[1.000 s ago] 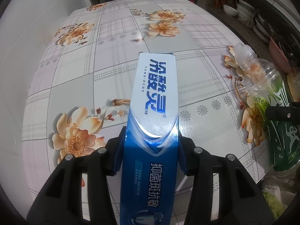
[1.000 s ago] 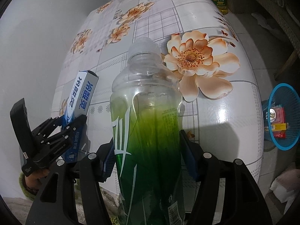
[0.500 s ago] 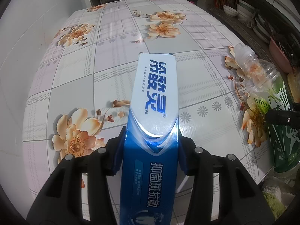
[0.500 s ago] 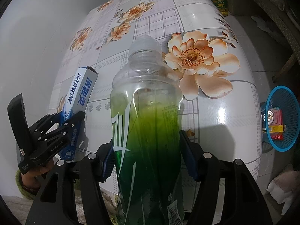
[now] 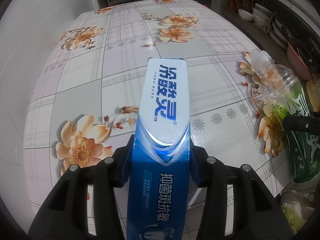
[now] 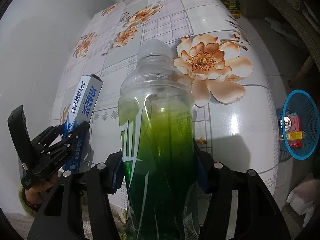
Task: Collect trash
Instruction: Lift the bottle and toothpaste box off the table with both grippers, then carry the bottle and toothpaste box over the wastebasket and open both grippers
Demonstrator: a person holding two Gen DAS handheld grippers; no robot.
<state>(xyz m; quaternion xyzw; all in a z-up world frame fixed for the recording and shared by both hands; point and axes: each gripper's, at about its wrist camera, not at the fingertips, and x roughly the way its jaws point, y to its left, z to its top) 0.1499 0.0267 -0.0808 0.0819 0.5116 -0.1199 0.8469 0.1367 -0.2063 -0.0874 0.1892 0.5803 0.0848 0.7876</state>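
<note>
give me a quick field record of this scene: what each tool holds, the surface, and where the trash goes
left tool: shut on blue and white cardboard toothpaste box, held above the table
right tool: jaws just closed a little on clear plastic bottle with green label
surface: table with floral checked tablecloth, nothing else seen on it
bin: blue plastic mesh basket on the floor past the table's right edge, some packaging inside
left in hand: both items, neither in the basket
</note>
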